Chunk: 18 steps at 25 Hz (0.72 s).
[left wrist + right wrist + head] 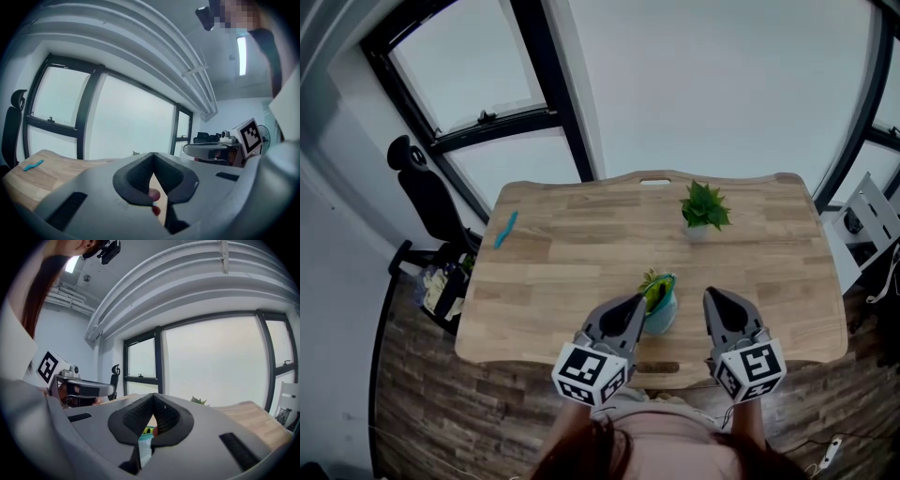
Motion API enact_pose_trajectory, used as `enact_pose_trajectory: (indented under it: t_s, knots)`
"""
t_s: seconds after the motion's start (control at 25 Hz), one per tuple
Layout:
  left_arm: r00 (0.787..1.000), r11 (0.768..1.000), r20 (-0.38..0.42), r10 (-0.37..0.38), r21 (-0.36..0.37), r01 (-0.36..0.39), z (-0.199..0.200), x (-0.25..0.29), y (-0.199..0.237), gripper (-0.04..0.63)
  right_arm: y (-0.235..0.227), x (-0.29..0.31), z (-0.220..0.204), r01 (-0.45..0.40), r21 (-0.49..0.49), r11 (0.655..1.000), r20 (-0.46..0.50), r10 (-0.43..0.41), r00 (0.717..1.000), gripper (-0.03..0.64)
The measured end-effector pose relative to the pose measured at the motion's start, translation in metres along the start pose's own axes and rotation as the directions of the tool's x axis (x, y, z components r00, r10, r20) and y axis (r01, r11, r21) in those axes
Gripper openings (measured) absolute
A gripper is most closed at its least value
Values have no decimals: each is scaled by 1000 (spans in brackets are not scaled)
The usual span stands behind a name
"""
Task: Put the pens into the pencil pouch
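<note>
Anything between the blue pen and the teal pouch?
Nothing visible. Bare table runs from the blue pen at the left edge to the teal pouch near the front; the plant stands off that line.

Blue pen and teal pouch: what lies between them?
Nothing: only bare wooden tabletop separates the blue pen and the teal pouch, seen in the head view.

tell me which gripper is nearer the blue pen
Left. The left gripper is right of the pen, at the near edge; the right gripper is farther right, past the pouch.
</note>
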<state>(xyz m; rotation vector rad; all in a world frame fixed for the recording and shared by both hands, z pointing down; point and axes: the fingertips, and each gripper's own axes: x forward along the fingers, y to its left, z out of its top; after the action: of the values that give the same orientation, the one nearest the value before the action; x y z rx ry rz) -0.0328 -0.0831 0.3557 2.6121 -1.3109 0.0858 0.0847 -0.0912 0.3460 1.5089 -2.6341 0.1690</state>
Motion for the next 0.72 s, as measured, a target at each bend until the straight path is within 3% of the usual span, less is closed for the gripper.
enact_pose_trajectory:
  t_s: [0.72]
  knots:
    - [997, 998, -26, -68, -11, 68, -8, 2, 34, 2, 17, 34, -7, 38, 32, 999, -18, -37, 999, -2]
